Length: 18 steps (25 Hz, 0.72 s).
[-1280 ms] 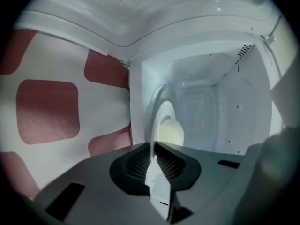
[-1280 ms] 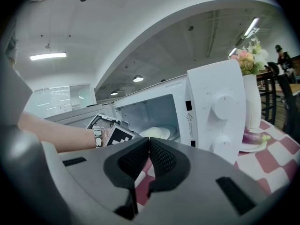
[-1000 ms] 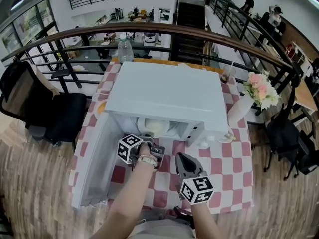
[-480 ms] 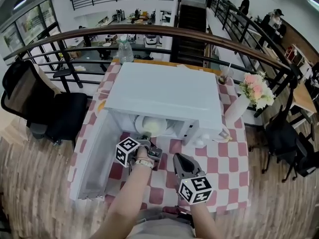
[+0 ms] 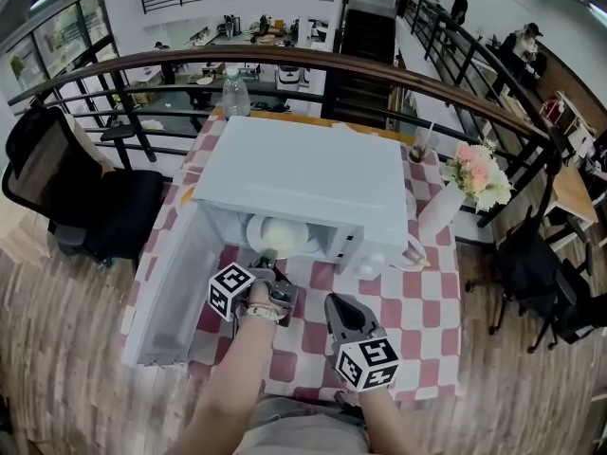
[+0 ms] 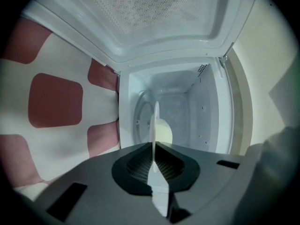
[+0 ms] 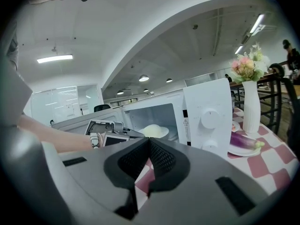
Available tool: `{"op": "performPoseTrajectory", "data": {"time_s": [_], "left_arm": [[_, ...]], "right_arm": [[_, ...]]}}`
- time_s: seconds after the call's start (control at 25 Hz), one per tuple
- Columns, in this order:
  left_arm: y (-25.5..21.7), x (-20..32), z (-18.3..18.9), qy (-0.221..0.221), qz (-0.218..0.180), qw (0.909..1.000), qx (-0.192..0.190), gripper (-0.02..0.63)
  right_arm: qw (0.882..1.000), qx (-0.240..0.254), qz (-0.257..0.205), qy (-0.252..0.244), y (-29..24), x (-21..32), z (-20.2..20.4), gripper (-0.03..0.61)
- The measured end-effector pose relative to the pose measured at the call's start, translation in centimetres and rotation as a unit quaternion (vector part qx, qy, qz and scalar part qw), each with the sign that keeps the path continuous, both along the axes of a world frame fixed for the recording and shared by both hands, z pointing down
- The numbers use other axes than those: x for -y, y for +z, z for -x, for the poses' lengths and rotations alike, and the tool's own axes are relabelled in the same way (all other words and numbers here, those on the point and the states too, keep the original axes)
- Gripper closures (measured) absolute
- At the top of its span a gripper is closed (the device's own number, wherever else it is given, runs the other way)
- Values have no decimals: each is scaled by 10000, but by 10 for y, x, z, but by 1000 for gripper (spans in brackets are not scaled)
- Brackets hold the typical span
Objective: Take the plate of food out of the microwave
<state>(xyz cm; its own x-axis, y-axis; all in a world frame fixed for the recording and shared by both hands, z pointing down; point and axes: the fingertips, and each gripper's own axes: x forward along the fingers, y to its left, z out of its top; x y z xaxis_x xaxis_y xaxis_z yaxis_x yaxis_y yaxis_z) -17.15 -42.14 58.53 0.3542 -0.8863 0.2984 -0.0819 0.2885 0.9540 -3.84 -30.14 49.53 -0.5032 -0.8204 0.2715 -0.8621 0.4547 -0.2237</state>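
A white microwave (image 5: 303,183) stands on the checked table, its door (image 5: 163,287) swung open to the left. Inside it a white plate (image 5: 282,238) carries a pale mound of food (image 6: 163,131). My left gripper (image 5: 269,257) reaches into the opening and is shut on the plate's near rim; in the left gripper view the plate (image 6: 154,121) shows edge-on between the jaws of that gripper (image 6: 154,146). My right gripper (image 5: 337,309) hovers over the table in front of the microwave, shut and holding nothing. The right gripper view has the plate (image 7: 153,131) in the cavity beyond the right gripper (image 7: 149,142).
Right of the microwave lie a small plate with an eggplant (image 7: 243,140) and a white vase of flowers (image 5: 471,176). A water bottle (image 5: 234,91) and a cup with a straw (image 5: 417,150) stand behind. A railing runs past the table's far side, a black chair (image 5: 66,192) at left.
The left gripper has risen a little at the microwave's mouth while keeping hold of the plate rim. The right gripper has drifted slightly over the table.
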Motion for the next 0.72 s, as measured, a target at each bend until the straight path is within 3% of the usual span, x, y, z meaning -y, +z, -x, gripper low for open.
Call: {"op": "performPoseTrajectory", "data": {"time_s": [0.36,0.72], "left_arm": [[-18,-20,5,-19,-131,9998,-162,597],[-28,-44,10,129,-245,9996,-77,597]], "right_arm": [[9997,-69,-199,-114,-22,2,0,554],[9989,-121,-399,-235,-38,4,6,554]]}}
